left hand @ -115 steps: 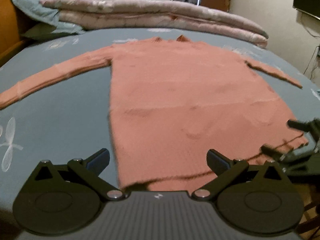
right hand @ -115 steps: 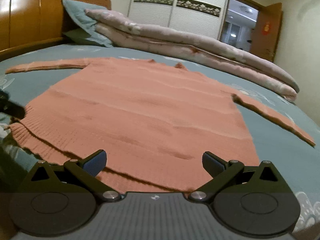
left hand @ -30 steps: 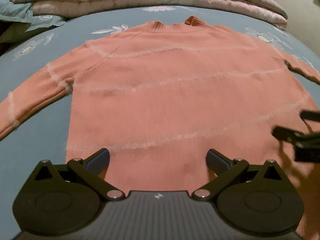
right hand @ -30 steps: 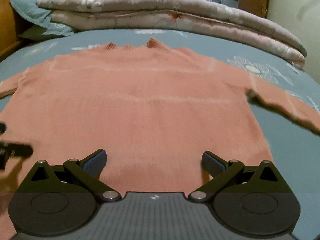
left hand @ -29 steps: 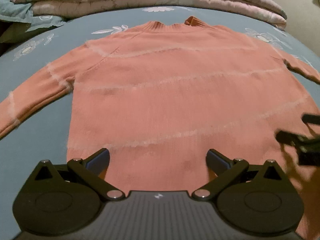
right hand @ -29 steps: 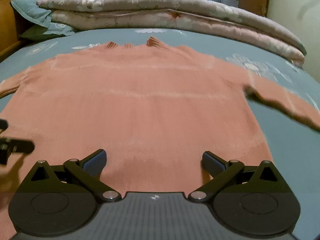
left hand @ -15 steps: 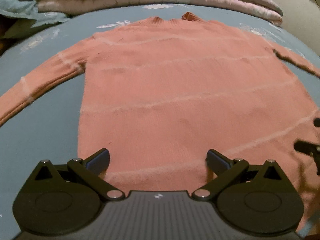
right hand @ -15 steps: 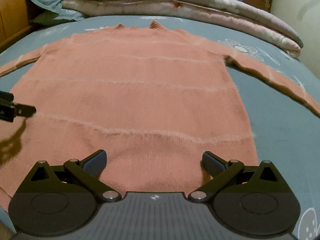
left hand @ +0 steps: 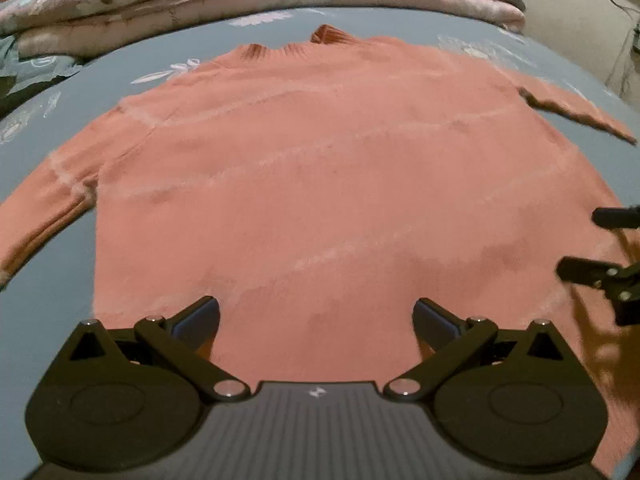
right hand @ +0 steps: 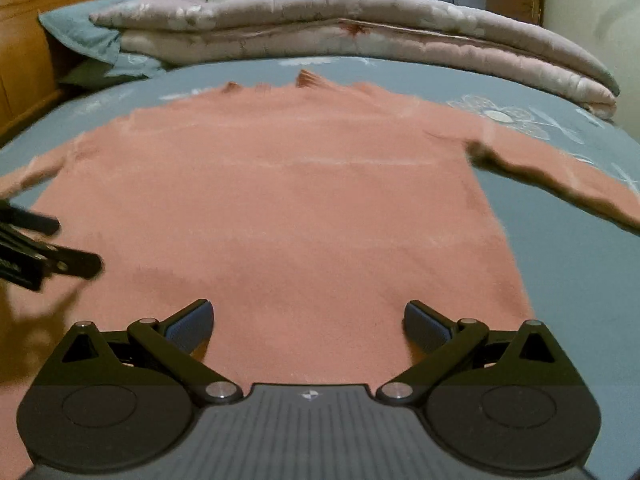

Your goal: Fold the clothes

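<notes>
Left gripper (left hand: pixel 316 314) & right gripper (right hand: pixel 308 318) both spread wide, empty, over hem of pink sweater (left hand: pixel 320 184) flat on blue bedsheet (right hand: pixel 560 248).

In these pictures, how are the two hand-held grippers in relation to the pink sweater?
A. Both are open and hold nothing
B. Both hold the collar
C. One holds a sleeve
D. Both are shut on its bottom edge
A: the left hand-held gripper and the right hand-held gripper both have their jaws spread wide over the flat sweater, with nothing between them.
</notes>
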